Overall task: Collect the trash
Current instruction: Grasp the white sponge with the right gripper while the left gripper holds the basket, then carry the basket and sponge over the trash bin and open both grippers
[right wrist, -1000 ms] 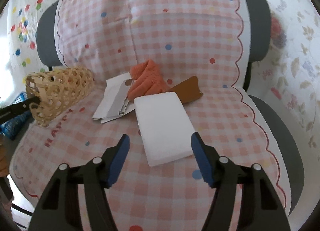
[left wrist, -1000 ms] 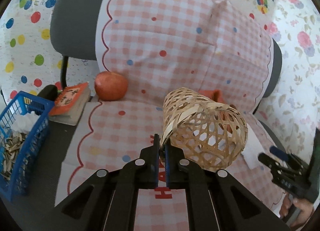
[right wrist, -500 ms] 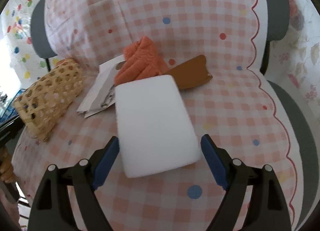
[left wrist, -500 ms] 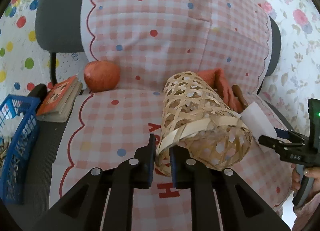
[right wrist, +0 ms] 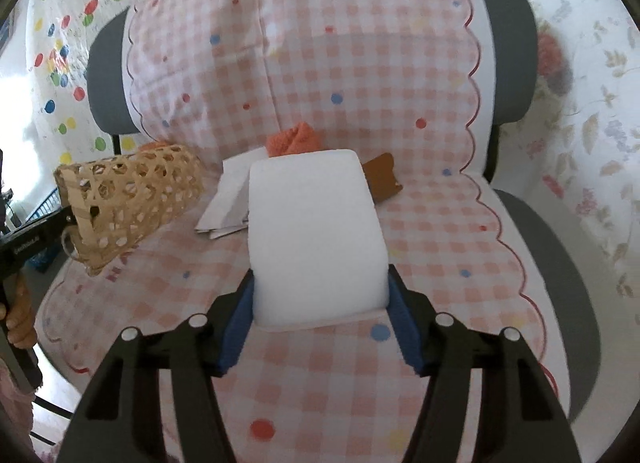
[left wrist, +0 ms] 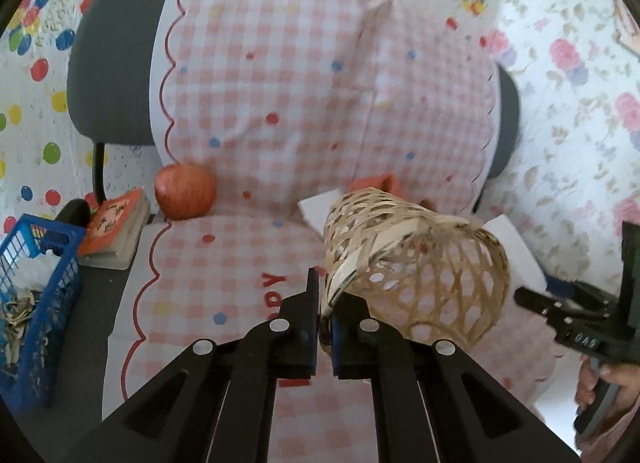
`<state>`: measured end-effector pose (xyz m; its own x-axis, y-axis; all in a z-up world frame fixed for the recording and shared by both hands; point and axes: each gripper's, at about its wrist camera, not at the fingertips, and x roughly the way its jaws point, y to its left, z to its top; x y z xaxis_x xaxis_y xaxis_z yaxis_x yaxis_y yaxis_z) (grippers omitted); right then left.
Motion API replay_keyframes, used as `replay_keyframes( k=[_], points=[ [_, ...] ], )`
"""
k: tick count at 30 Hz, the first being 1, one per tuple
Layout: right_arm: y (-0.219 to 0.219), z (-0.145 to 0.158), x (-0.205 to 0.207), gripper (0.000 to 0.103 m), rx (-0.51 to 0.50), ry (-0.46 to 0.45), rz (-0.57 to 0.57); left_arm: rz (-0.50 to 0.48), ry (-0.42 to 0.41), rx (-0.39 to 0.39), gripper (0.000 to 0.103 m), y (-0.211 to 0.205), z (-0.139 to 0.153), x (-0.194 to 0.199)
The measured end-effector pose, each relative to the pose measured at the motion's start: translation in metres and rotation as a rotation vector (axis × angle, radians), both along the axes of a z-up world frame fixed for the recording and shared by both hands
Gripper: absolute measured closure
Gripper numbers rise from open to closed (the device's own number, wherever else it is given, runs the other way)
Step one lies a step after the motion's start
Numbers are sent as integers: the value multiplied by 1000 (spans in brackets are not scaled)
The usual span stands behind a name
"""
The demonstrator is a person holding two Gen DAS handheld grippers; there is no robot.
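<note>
Right wrist view has the right gripper closing its jaws around a white foam block, blue pads on both side faces near its bottom end, and honestly it looks like the block is already pinched and tilted up off the checked cloth covering the chair seat. That foam looks super light and squishy, so I'd guess it dents if squeezed hard; grabbing across the narrow width like this seems right, since the flat sides give the pads something to bite. Over on the left wrist view, the left gripper is clamped tight on the rim band of a woven bamboo basket, which hangs tipped on its side above the seat, mouth toward the camera. Basket's light but kinda brittle, so the thick rim strip is the safest place to hold. Behind the block sit some folded white paper, an orange cloth and a brown scrap.
</note>
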<state>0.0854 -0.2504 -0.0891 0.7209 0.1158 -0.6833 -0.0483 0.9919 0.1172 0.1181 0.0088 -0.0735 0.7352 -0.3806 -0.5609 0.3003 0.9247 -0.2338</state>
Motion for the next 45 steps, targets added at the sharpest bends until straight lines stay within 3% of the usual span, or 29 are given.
replay_keyframes(
  k=[12,23,30,34,45],
  points=[
    [-12,35,-93,41,21,-74,-145,-133,-76,-14,98,-42,25,-74],
    [-42,42,-195,40,-30,-100,-374,-346,-90,-66,98,-98,23,-129],
    [-60,29,-257,39,-73,-59,-494,-497,-41,-80,98,-144,3,-155],
    [-68,16,-283,39,-80,-23,-556,-568,-24,-49,98,-168,-12,-169],
    [-90,-31,-312,38,-2,99,-631,-669,83,50,98,-220,-52,-182]
  ],
)
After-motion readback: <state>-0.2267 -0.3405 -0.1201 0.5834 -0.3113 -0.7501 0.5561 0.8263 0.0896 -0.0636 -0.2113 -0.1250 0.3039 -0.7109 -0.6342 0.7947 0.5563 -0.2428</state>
